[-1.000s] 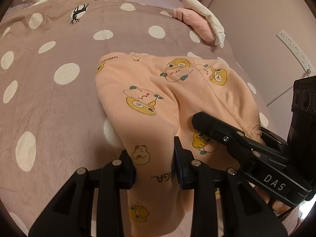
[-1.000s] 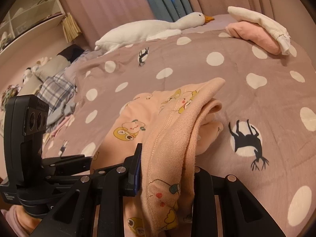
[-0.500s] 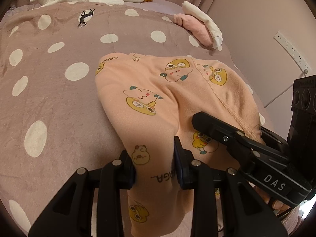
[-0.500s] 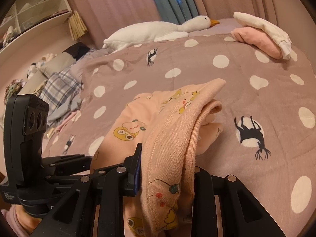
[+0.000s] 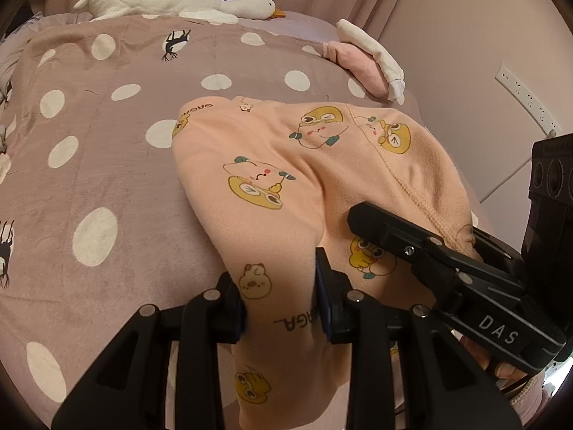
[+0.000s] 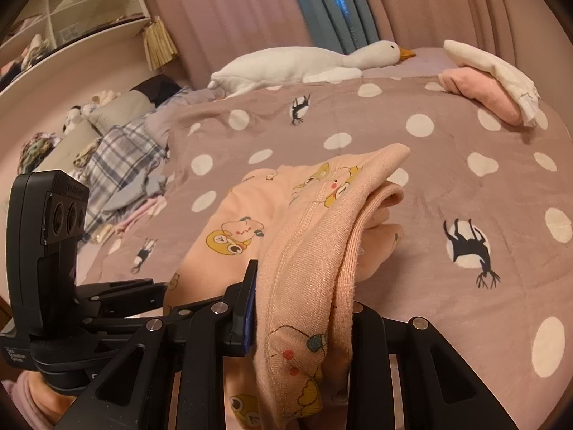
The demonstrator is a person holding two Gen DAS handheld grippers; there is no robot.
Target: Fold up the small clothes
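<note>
Printed across the peach garment (image 5: 308, 186) are cartoon frogs and the letters "GAGA", while "DAS" reads in white on the right tongs (image 5: 361, 222) reaching in from 4 o'clock in the left wrist view. Both tongs pinch a gathered fold of the cloth at 6 o'clock: left tongs (image 5: 281, 308) and, in their own view, right tongs (image 6: 304, 319). Beyond them the garment drapes onto the polka-dot bedspread (image 5: 107, 114), with a plush goose (image 6: 304, 62) at 12 o'clock
</note>
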